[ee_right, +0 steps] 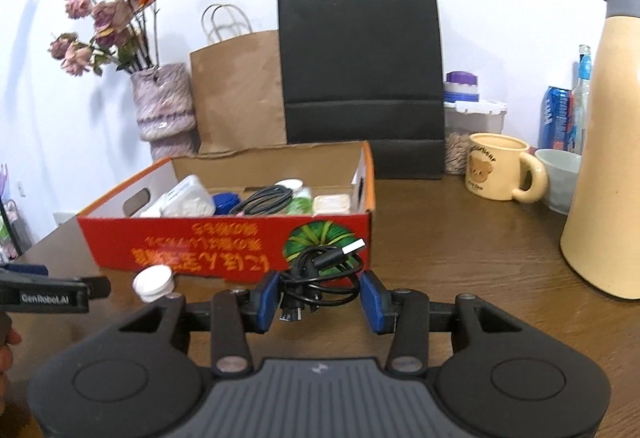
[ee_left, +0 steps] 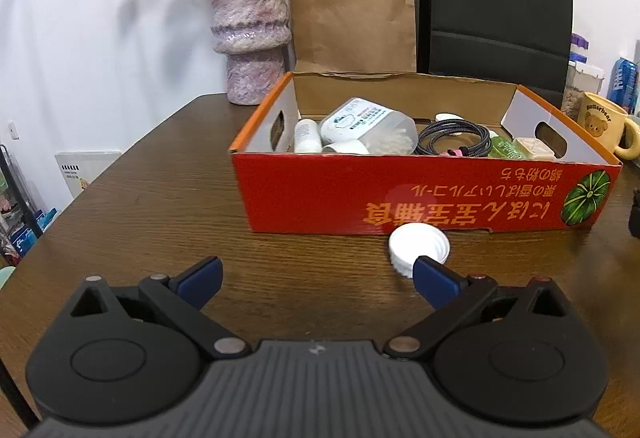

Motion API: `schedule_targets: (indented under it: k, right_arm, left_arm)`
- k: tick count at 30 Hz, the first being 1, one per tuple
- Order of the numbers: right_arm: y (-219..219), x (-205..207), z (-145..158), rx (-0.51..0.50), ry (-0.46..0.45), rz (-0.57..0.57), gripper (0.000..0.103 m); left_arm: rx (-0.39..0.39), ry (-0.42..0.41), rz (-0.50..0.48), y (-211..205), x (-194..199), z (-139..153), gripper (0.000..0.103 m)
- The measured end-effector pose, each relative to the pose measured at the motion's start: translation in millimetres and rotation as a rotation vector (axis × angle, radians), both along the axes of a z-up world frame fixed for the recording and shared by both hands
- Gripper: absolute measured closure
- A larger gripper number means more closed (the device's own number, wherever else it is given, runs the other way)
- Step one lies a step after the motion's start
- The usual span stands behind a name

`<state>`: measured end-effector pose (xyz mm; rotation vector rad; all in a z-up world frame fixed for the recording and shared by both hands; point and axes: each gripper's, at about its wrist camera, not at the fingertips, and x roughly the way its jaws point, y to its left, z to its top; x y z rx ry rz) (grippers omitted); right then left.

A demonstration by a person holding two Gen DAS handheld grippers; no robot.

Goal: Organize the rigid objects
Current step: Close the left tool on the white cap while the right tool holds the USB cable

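**Cable in transit to the box: risks and blind spots**

Right tool point(ee_right: 320, 298): its blue pads are closed on a loosely coiled black cable point(ee_right: 320, 280), held just ahead of the camera and in front of the red box point(ee_right: 224, 250). Only part of the bundle sits between the pads; several loops bulge above and below them, and the silver plug end sticks up toward the box wall. A slack loop could slide out of the grip, or the plug could catch on the box's near wall if the tool crosses it too low, dragging the coil open or nudging the box along the surface point(ee_right: 460, 238).

Left tool point(ee_left: 316, 282): jaws spread wide, nothing between them. A white cap point(ee_left: 418, 248) lies on the surface just beyond its right-hand pad, close against the front of the box; the pad hides part of the cap's near edge, so contact cannot be judged. Closing from this offset would likely push the cap aside rather than seize it.

Farther ahead, the box already holds a white container, a second cable and small packets, crowded together; its floor is hidden by the near wall, so free space for the coil is hard to gauge. Whether the held cable is lifted clear of the surface cannot be told.
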<state>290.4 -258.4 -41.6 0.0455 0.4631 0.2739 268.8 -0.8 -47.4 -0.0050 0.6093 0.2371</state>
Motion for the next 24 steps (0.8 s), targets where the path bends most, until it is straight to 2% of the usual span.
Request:
schedule_targets:
  k: [13,20,23,24]
  right_arm:
    - [-27,18,-3,0.022,0.003,-0.063,0.06]
    - [-25,19,-5,0.018,0.011,-0.067,0.06]
    - [-24,18,-5,0.018,0.01,-0.066,0.06]
    - [-24,19,-6,0.017,0.01,-0.064,0.06]
  left_arm:
    - [0.01,0.03,-0.01,-34,38,-12,0.0]
    - [-0.003,0.057,0.027,-34,52,-19,0.0]
    - [-0.03,0.06,0.029,-30,52,-20,0.007]
    - [-0.038,0.055,0.023,-29,51,-20,0.013]
